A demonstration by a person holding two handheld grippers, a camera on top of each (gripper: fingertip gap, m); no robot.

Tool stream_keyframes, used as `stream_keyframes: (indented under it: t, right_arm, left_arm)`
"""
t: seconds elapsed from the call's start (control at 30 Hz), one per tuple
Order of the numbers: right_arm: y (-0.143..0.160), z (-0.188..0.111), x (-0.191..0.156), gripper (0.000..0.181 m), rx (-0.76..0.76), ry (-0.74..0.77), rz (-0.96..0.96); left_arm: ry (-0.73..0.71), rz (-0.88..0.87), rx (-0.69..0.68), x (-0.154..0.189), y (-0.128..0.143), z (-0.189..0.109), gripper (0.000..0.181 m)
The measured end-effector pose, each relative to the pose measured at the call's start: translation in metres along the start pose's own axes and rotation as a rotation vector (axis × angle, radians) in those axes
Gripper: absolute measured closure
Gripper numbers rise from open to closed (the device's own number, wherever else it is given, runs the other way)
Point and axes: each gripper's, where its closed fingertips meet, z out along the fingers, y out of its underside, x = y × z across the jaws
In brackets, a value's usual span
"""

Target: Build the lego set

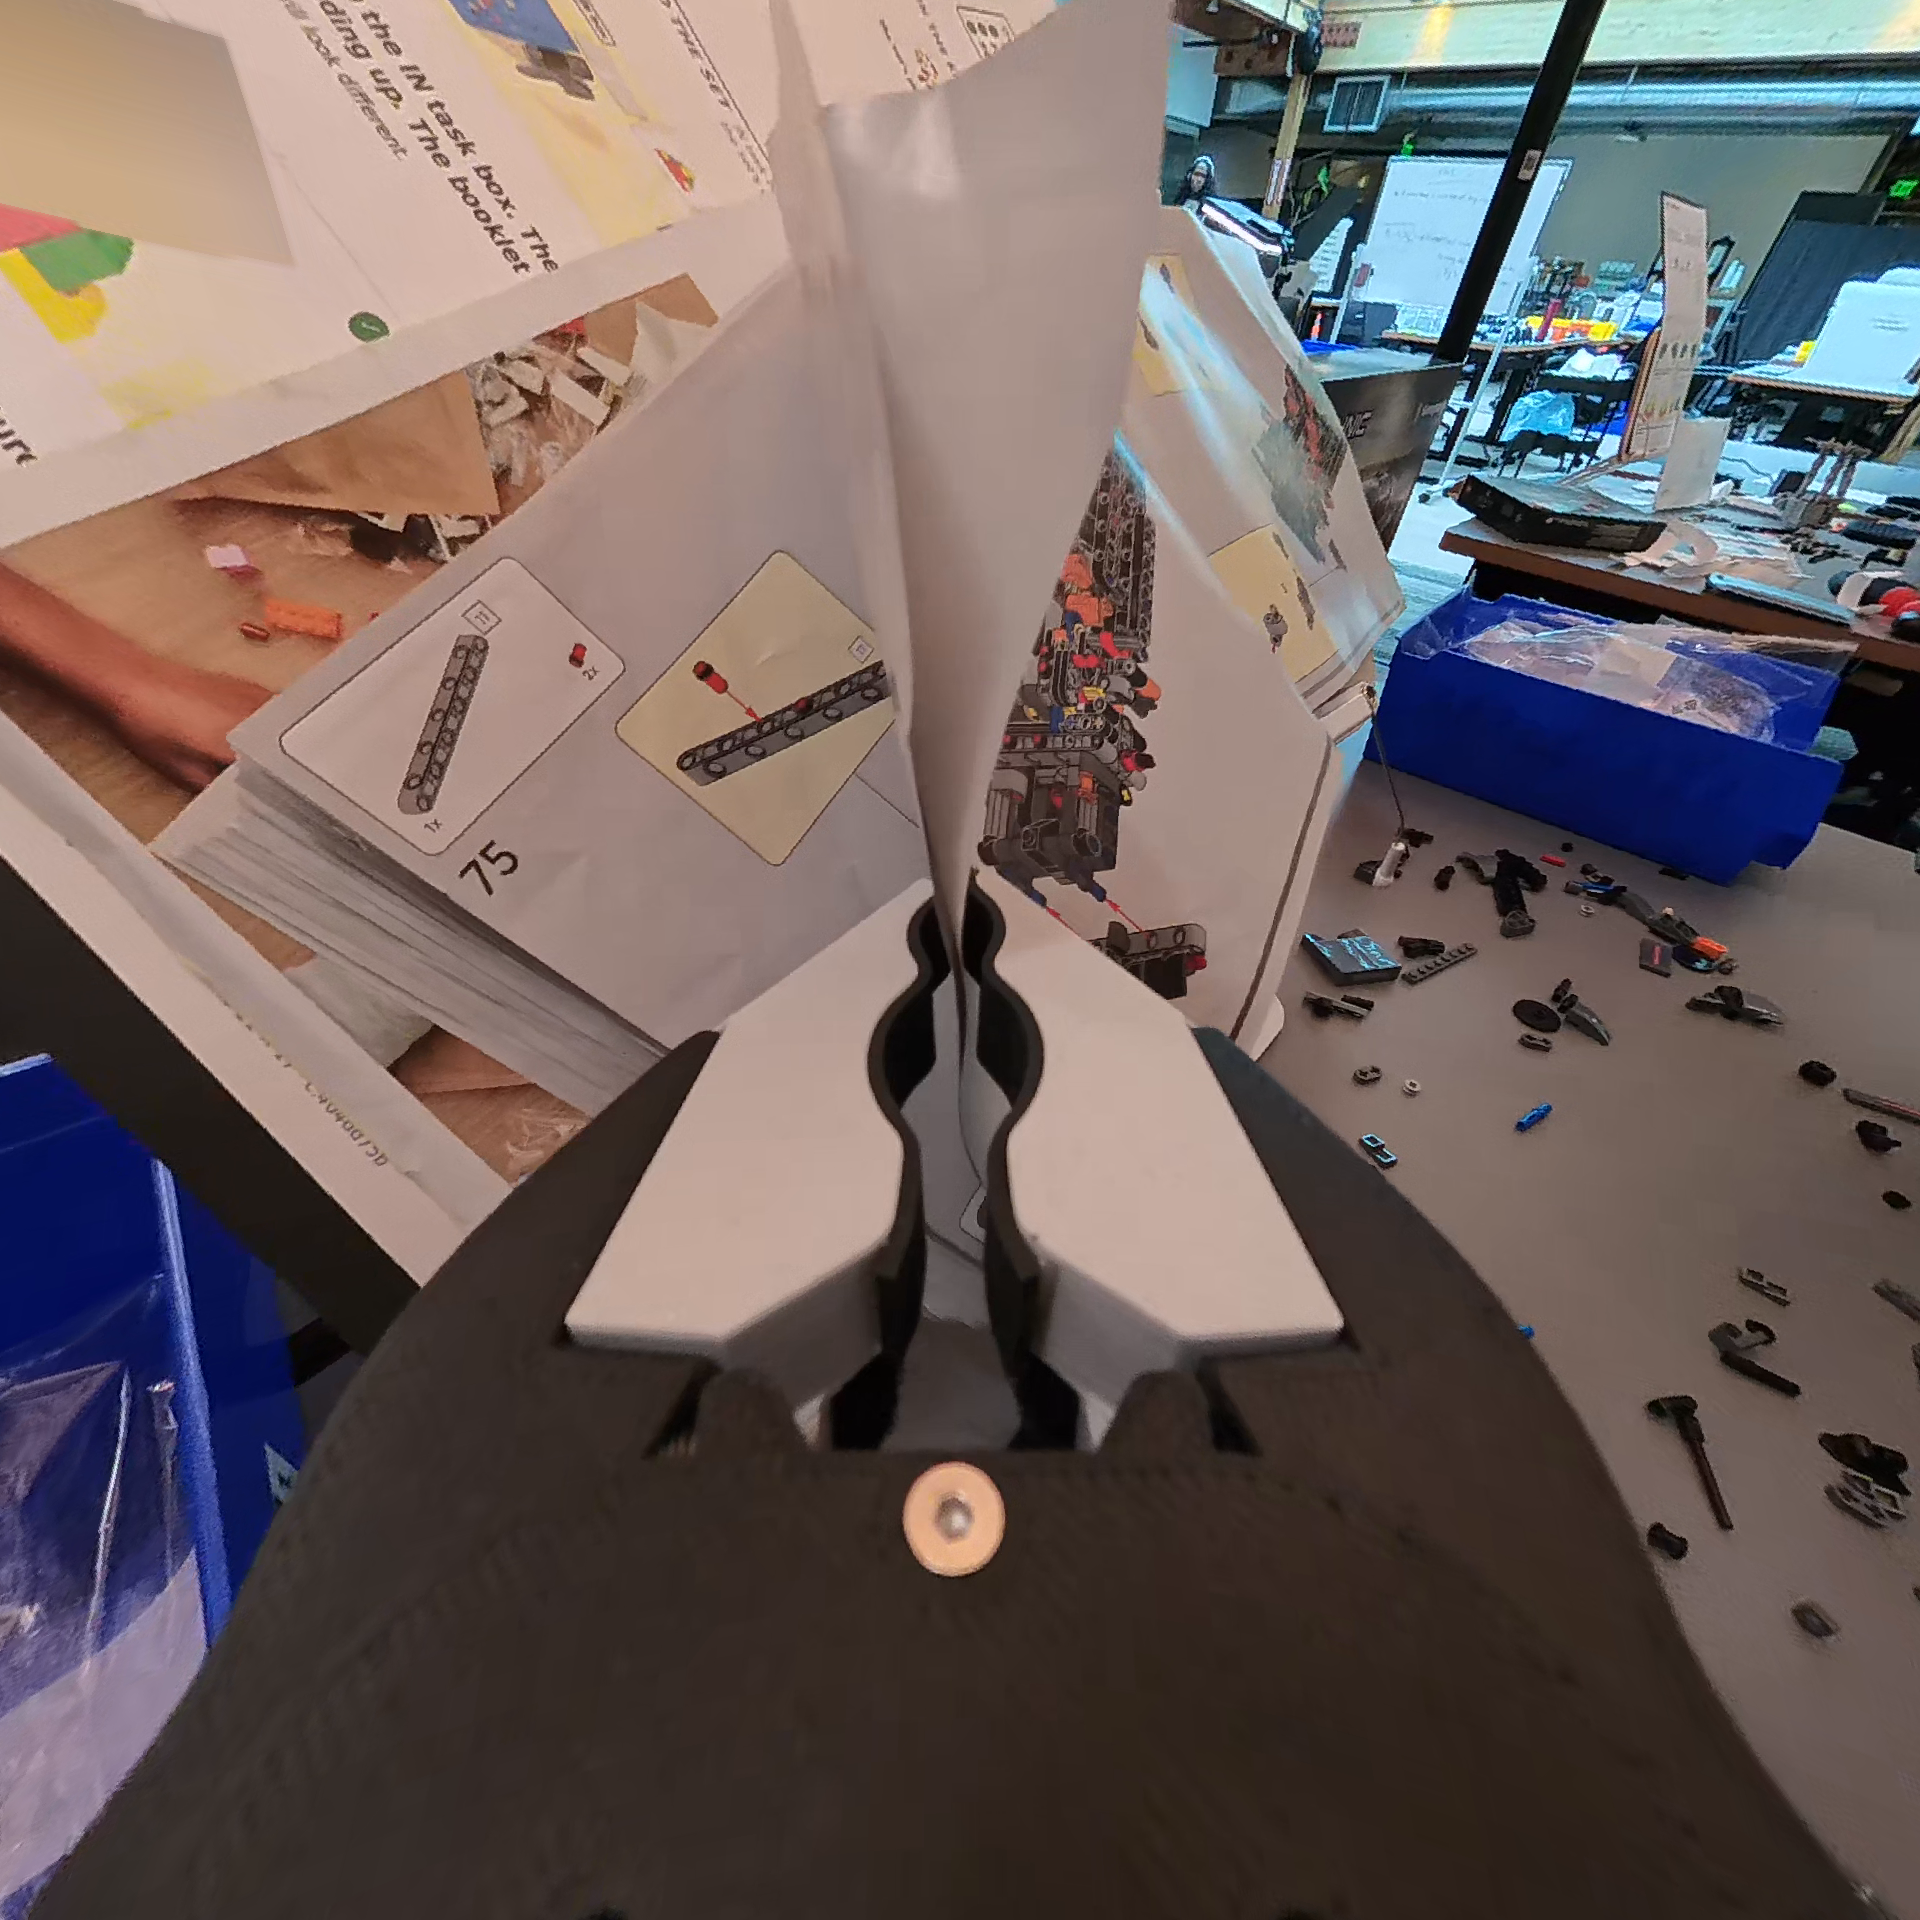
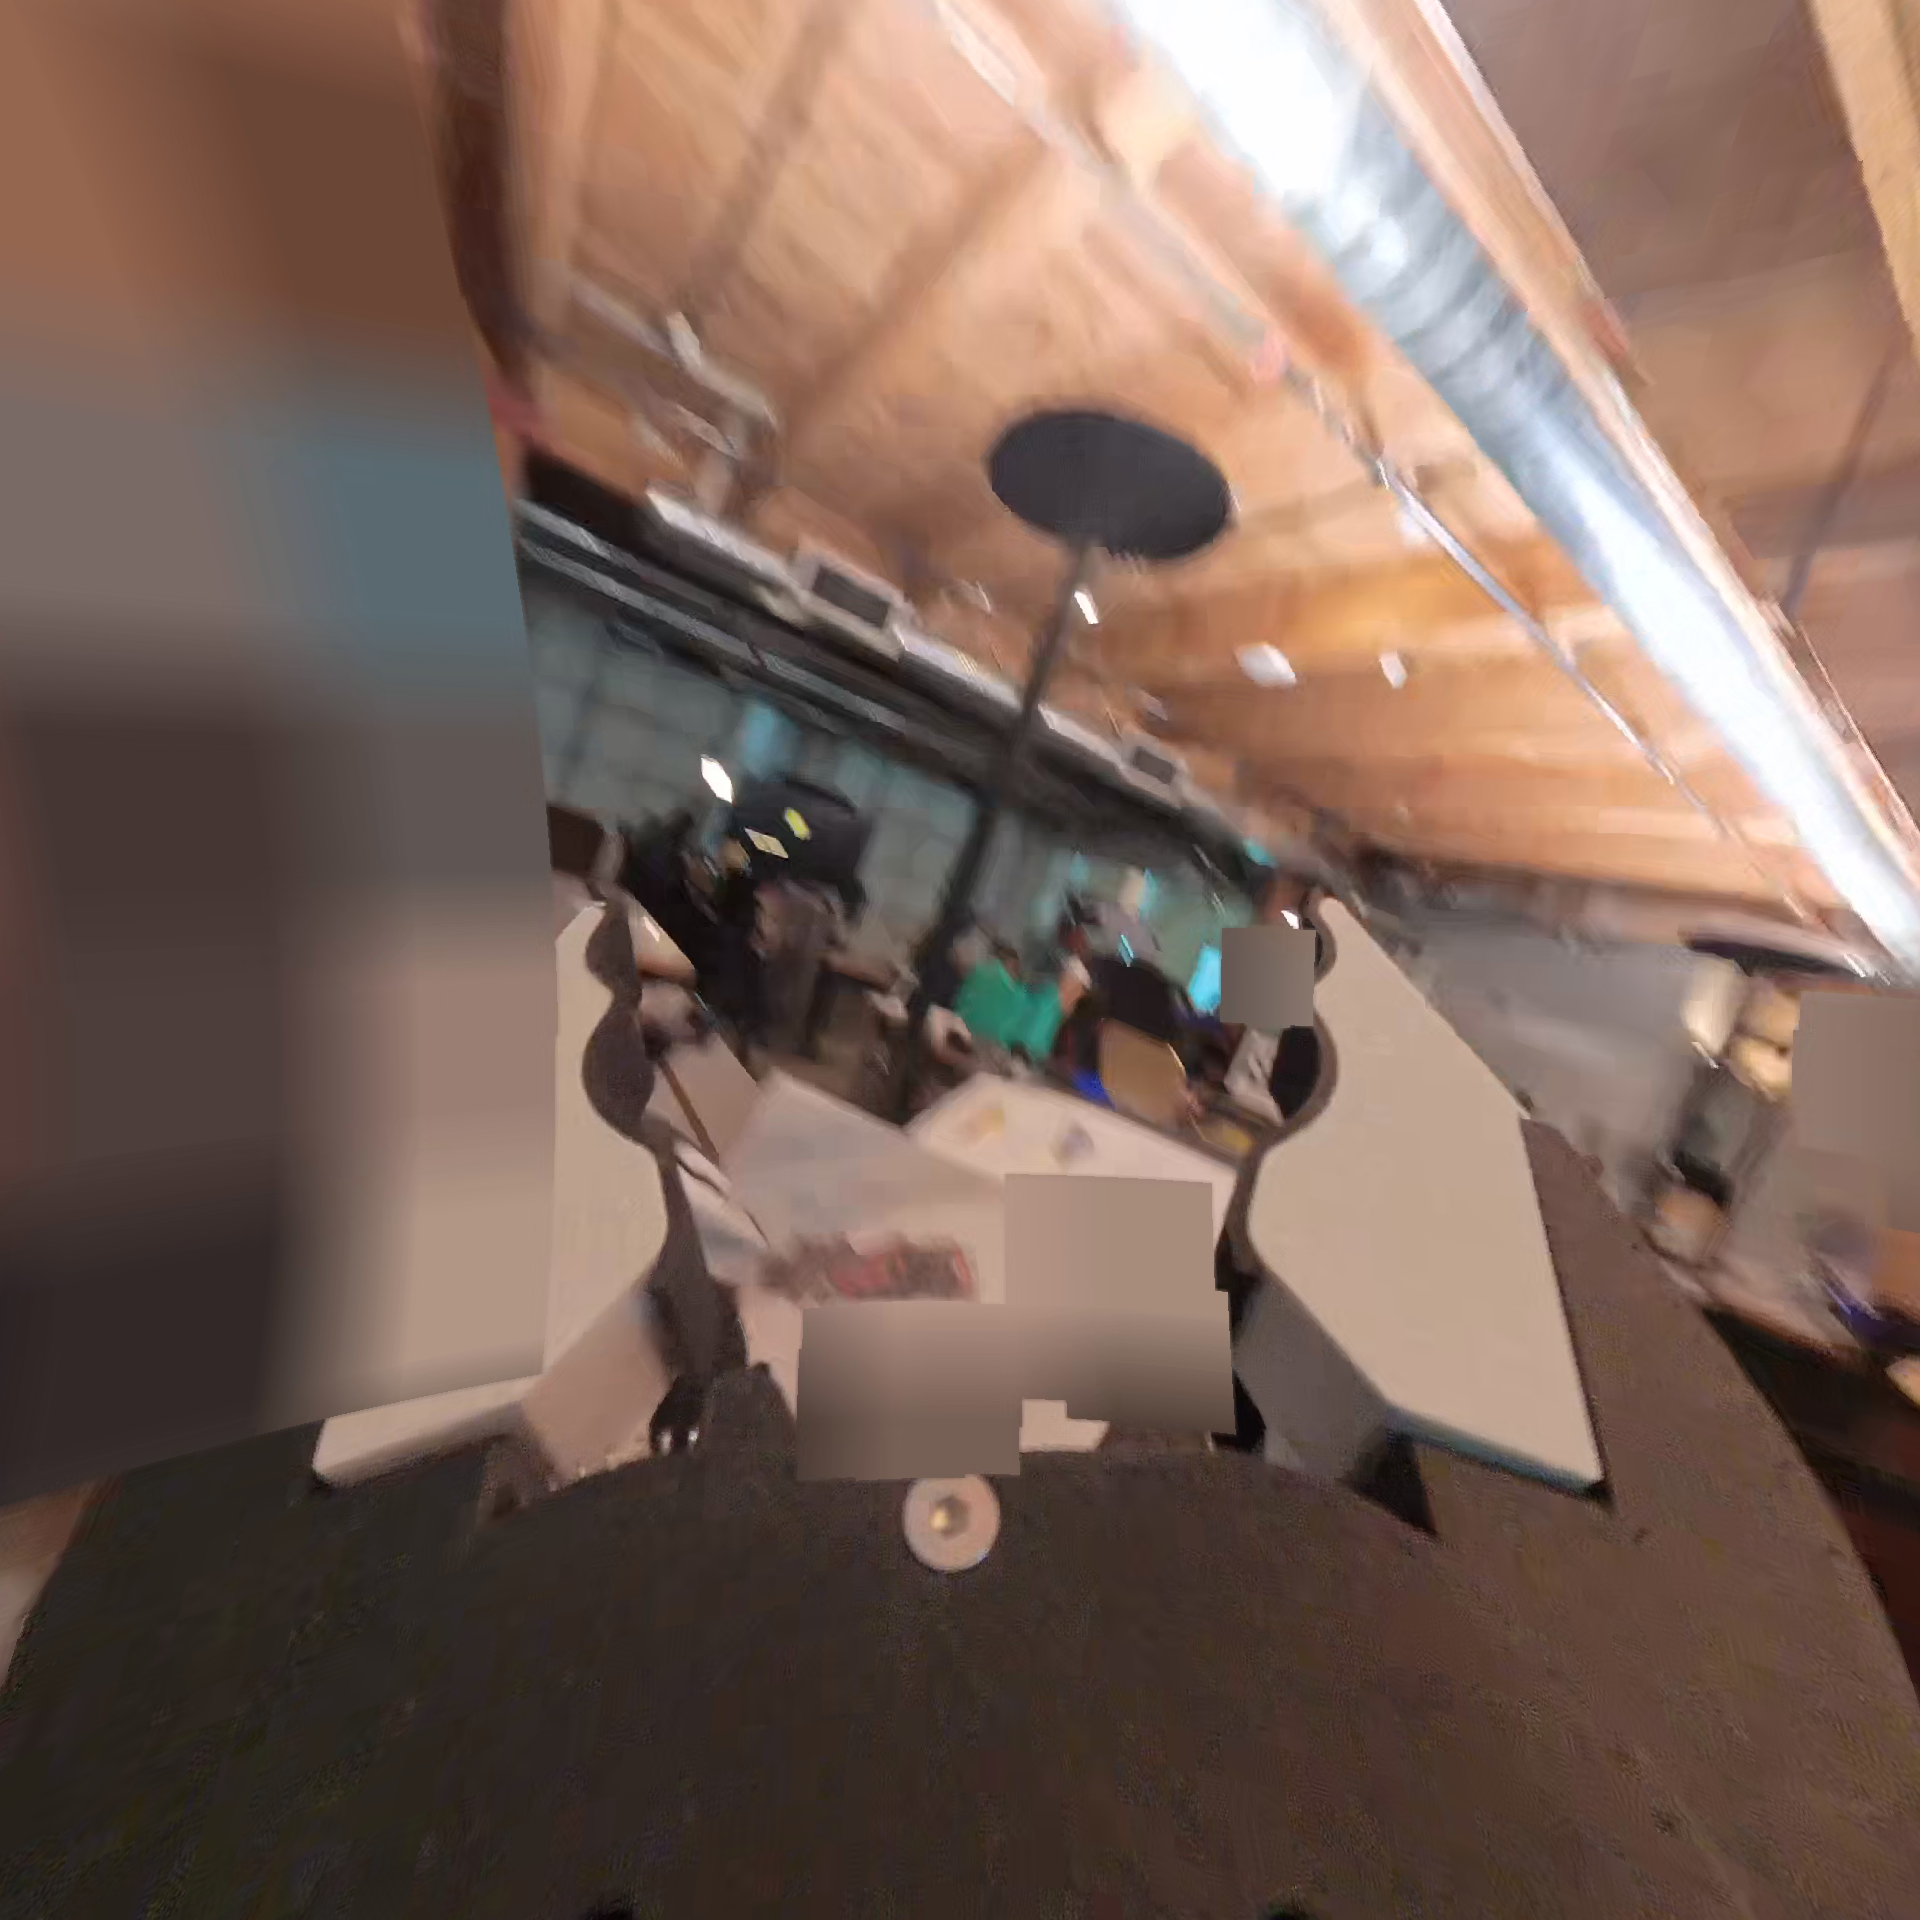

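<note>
In the left wrist view my left gripper (image 1: 958,925) is shut on a page (image 1: 987,436) of the thick building-instruction booklet (image 1: 582,748) and holds the sheet up on edge. The booklet lies open on the table with drawn steps on its pages. Several small dark Lego pieces (image 1: 1538,997) lie scattered on the grey table (image 1: 1455,1299) to the right. In the right wrist view my right gripper (image 2: 951,966) is open and empty, raised and tilted up toward the ceiling; the view is motion-blurred, with the white booklet pages (image 2: 862,1164) low between its fingers.
A blue bin (image 1: 1600,758) with clear plastic bags stands at the right beyond the pieces, another blue bin (image 1: 94,1403) at the near left. Printed sheets (image 1: 364,187) lie behind the booklet. A black pole (image 1: 1507,177) and cluttered workbenches stand farther back.
</note>
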Motion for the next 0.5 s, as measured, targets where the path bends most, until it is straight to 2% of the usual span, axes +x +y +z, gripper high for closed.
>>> stream_keyframes:
  t: [0.03,0.13,0.2,0.23,0.37,0.5]
  right_arm:
    - [0.031,0.003,0.021,0.063,-0.095,0.04,-0.007]
    - [0.138,0.007,0.076,0.051,-0.46,0.16,-0.024]
    - [0.197,0.003,0.099,0.055,-0.643,0.196,-0.079]
    - [0.223,0.002,0.108,0.051,-0.715,0.206,-0.093]
    - [0.294,-0.005,0.14,0.049,-0.915,0.25,-0.18]
    - [0.332,-0.008,0.154,0.058,-1.017,0.25,-0.185]
  left_arm:
    - [0.001,-0.002,0.001,0.0,0.0,0.0,0.181]
    - [-0.003,-0.004,0.0,-0.002,0.001,0.0,0.181]
    - [-0.011,-0.003,0.004,-0.004,0.001,-0.001,0.181]
    - [-0.018,0.001,0.006,-0.005,0.001,-0.002,0.181]
    - [-0.056,0.03,0.021,-0.01,-0.003,-0.005,0.181]
    - [-0.079,0.052,0.016,-0.013,-0.003,-0.006,0.181]
